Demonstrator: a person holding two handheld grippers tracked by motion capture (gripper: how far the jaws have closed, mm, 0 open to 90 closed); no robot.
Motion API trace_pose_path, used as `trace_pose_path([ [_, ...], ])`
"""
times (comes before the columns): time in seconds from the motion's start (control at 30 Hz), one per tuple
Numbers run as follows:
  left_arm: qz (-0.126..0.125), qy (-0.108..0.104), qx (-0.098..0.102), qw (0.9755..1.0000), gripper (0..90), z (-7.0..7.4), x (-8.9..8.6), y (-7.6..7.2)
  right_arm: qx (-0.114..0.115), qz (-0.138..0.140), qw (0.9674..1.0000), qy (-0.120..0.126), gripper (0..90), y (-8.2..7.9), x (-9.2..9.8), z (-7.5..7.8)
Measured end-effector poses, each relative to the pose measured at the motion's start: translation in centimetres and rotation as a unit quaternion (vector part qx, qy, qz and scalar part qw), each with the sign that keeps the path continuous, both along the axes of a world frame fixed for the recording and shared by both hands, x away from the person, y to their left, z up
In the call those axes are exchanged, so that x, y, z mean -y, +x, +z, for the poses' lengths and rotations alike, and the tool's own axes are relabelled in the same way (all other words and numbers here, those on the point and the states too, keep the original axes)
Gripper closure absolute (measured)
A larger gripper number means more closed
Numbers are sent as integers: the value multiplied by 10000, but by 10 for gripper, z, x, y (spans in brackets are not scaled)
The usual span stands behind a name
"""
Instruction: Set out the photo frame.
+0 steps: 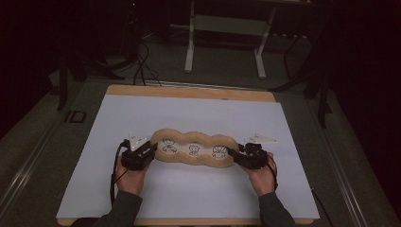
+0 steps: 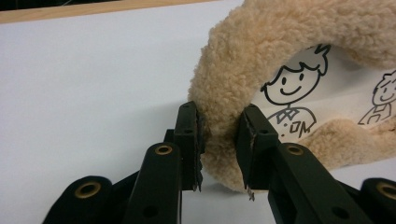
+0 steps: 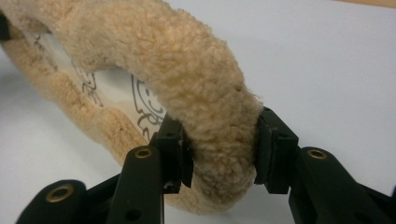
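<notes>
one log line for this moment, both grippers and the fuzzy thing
left gripper: shut on plush frame's left end | right gripper: shut on its right end | plush frame: flat on white mat

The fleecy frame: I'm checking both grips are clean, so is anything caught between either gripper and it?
Nothing visible. The left gripper pinches the fleecy frame at one end and the right gripper straddles its other end, pads directly on the fleece.
</notes>
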State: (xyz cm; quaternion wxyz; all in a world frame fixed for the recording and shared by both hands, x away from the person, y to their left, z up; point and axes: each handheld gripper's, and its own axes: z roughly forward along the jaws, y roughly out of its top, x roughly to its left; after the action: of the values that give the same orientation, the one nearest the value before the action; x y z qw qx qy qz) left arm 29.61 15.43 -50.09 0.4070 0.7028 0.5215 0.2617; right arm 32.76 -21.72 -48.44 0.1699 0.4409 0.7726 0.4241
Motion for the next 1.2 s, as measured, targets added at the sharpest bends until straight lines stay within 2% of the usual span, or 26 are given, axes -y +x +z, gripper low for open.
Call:
trace_pose_path([
  [0.1, -14, -7, 28, 10000, 723, -1, 2, -1, 26, -55, 10000, 23, 594, 1, 2, -1],
  [0.2, 89, 22, 188, 9998, 724, -1, 4, -4, 189, -95, 9998, 54, 596, 2, 3, -4],
  [0.3, 139, 14, 198, 9997, 724, -1, 3, -4, 337, -101, 9994, 12, 595, 3, 0, -4],
  [0.47, 149, 37, 131, 9998, 724, -3, 3, -4, 297, -78, 9995, 9, 599, 6, -1, -9],
  [0.83, 55, 1, -11, 10000, 724, -5, 4, -6, 176, -75, 9998, 87, 600, 3, 4, -7],
  [1.2, 44, 54, -28, 10000, 722, -6, 5, -9, 124, -8, 9998, 131, 592, 1, 7, -7],
])
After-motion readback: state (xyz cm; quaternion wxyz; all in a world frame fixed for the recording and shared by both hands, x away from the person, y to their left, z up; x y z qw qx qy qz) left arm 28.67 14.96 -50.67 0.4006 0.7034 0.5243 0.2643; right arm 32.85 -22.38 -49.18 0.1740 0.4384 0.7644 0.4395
